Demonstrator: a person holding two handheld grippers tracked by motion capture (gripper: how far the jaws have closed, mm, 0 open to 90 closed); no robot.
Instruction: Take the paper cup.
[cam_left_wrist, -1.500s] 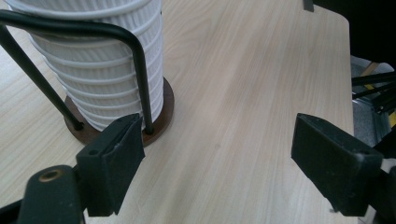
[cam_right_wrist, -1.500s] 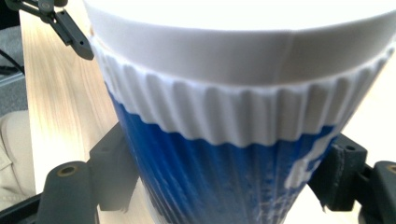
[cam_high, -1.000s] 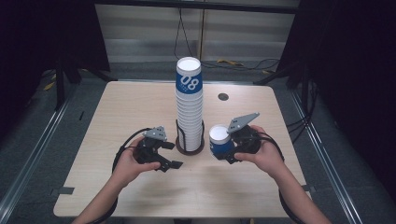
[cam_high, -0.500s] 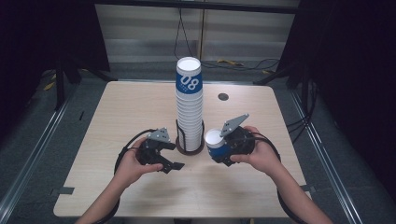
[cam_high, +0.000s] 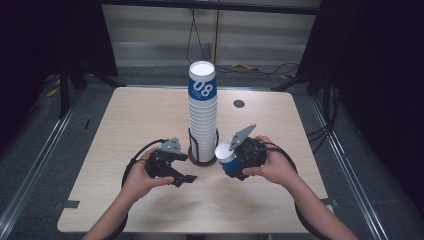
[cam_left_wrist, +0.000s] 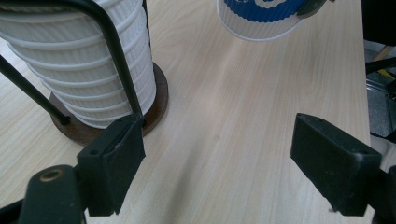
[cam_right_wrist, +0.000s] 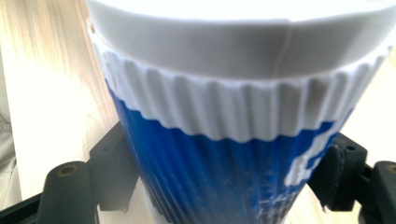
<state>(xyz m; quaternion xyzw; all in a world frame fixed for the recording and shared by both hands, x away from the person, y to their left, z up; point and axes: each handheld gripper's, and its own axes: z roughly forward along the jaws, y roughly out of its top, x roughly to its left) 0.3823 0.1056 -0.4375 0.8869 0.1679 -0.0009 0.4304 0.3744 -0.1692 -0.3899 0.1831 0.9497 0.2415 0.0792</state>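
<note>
At about 7 o'clock on the worktop (cam_high: 125, 115) we rest our left tool (cam_high: 184, 170) with jaws spread and empty beside the cup stack (cam_high: 202, 120). Our right tool (cam_high: 231, 165) at 5 o'clock clamps a blue cup (cam_high: 226, 156) — its long axis tilted, rim up toward the stack, presumably to add it.

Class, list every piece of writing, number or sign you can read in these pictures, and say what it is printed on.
"08": white numerals on the blue top cup of the tall cup stack.
White print on the blue cup held by the right gripper: cut off and blurred, unreadable.
Nothing else carries readable text.
</note>
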